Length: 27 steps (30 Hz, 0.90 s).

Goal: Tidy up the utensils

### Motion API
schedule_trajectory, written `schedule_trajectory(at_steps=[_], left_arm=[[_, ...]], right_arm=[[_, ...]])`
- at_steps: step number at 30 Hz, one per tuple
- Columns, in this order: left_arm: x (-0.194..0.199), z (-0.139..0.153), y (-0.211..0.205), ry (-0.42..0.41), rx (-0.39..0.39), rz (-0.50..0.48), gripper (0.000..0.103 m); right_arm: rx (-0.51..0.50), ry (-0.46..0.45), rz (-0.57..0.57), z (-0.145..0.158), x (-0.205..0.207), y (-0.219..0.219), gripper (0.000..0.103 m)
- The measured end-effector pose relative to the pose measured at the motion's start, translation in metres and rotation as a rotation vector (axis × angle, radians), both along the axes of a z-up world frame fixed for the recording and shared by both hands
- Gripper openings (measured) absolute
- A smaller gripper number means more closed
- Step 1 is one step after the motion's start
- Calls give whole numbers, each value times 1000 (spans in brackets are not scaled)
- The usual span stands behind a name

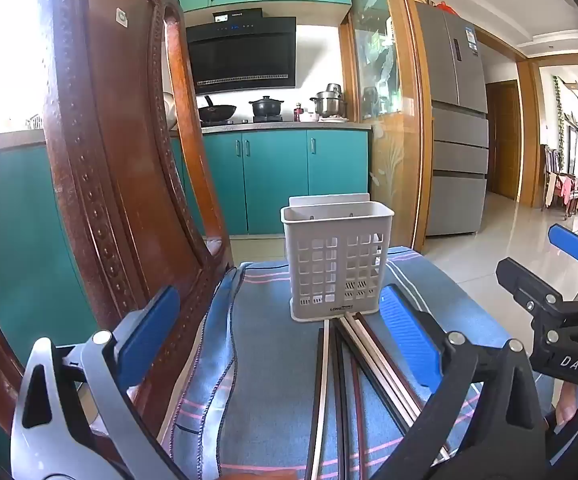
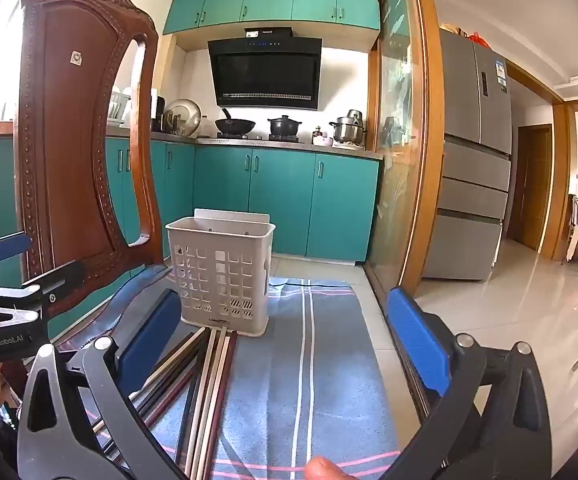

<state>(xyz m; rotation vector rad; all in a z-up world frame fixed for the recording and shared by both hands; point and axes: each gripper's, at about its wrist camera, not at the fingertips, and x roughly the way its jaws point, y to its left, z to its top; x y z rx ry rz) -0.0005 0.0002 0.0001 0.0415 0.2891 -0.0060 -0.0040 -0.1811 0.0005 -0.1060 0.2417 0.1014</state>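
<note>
A white slotted utensil holder (image 1: 337, 268) stands upright on a blue striped cloth (image 1: 265, 340); it also shows in the right wrist view (image 2: 221, 276). Several chopsticks (image 1: 353, 372), dark and pale, lie flat on the cloth in front of the holder, also seen in the right wrist view (image 2: 205, 380). My left gripper (image 1: 281, 336) is open above the near ends of the chopsticks and holds nothing. My right gripper (image 2: 285, 344) is open and empty, to the right of the chopsticks. The right gripper also shows in the left wrist view (image 1: 545, 272).
A carved wooden chair back (image 1: 121, 184) rises close on the left, also in the right wrist view (image 2: 77, 152). Teal kitchen cabinets (image 2: 281, 204) stand behind. A glass sliding door (image 2: 401, 152) and a grey fridge (image 2: 473, 160) are on the right. The left gripper shows at far left (image 2: 13, 276).
</note>
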Motion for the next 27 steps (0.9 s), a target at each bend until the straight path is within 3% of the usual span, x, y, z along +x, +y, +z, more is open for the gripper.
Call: schedule_trajectory(at_steps=[15, 27], left_arm=[[-1, -12, 0, 7, 3, -9, 100], [-3, -1, -7, 16, 7, -12, 100]], right_arm=[[-10, -2, -1, 5, -3, 0, 101], [-26, 0, -8, -1, 0, 3, 101]])
